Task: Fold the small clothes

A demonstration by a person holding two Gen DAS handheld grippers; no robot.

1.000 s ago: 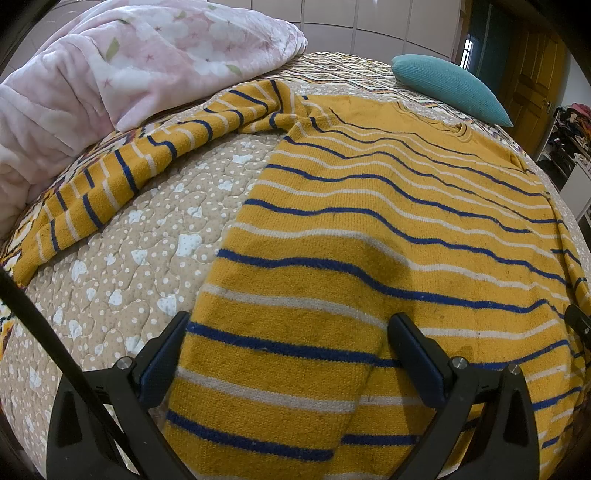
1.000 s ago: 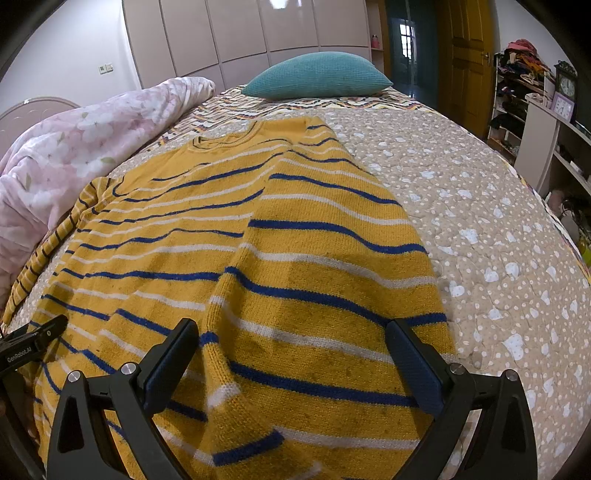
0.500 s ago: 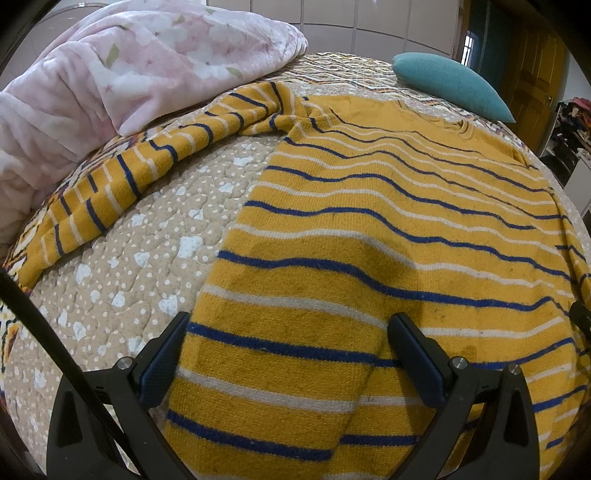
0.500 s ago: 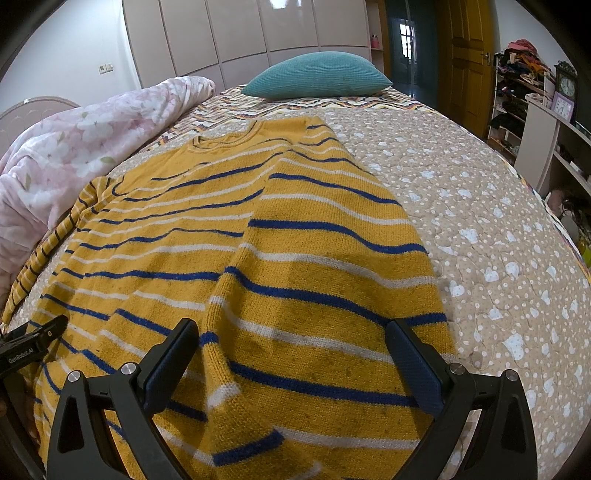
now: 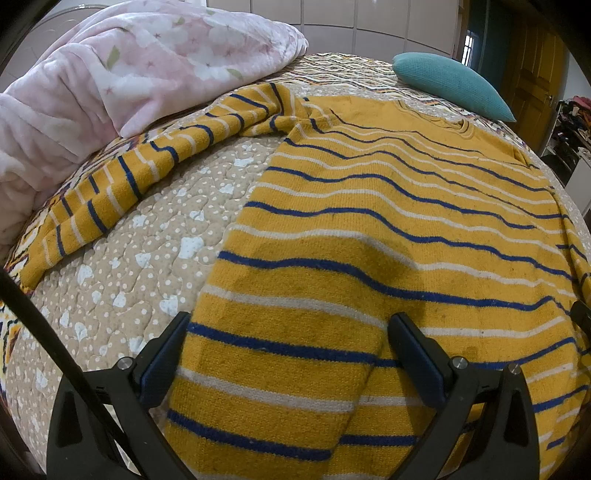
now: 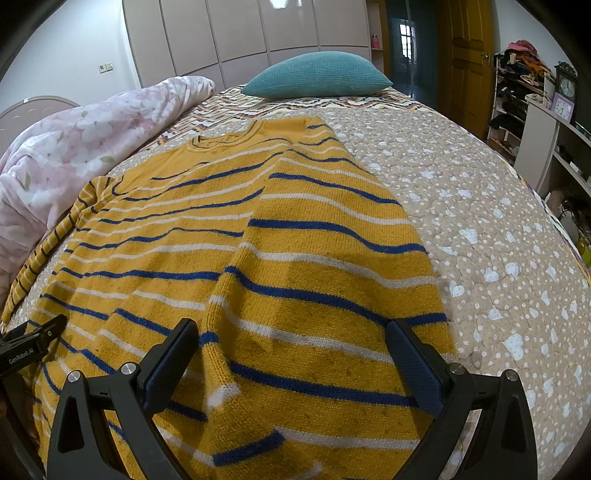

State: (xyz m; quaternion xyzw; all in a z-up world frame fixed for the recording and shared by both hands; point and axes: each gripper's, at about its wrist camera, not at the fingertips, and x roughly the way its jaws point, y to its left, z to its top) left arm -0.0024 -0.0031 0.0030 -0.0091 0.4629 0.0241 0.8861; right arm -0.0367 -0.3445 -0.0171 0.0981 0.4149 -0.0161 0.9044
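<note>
The left gripper [image 5: 290,343] stands with its jaws wide apart, holding nothing; its black fingers with dark blue pads [image 5: 164,354] straddle the near hem area of a mustard-yellow knitted sweater with blue and white stripes [image 5: 369,236]. Whether the pads touch the knit cannot be told. The right gripper [image 6: 291,350] is likewise spread wide and empty, its fingers [image 6: 413,363] framing a sleeve [image 6: 317,266] that lies folded lengthwise over the sweater's right side.

The sweater lies flat on a beige quilted bedspread with white dots and hearts [image 6: 480,221], neckline [image 6: 225,138] pointing away from both cameras. In the left wrist view its other sleeve [image 5: 147,173] stretches out to the left across the quilt, unfolded, its upper part running just beside a pink floral plush blanket [image 5: 129,74] heaped at that side of the bed. In the right wrist view the tip of the left gripper shows at the lower left edge, over the sweater's hem.

Beyond the neckline a teal textured cushion [image 6: 317,74] rests on a zigzag-patterned cover [image 6: 295,105]. Behind stand pale wardrobe doors [image 6: 240,33] and a yellow-brown wooden door [image 6: 465,55]; open shelving with clutter and a clock [image 6: 532,103] lines the right.
</note>
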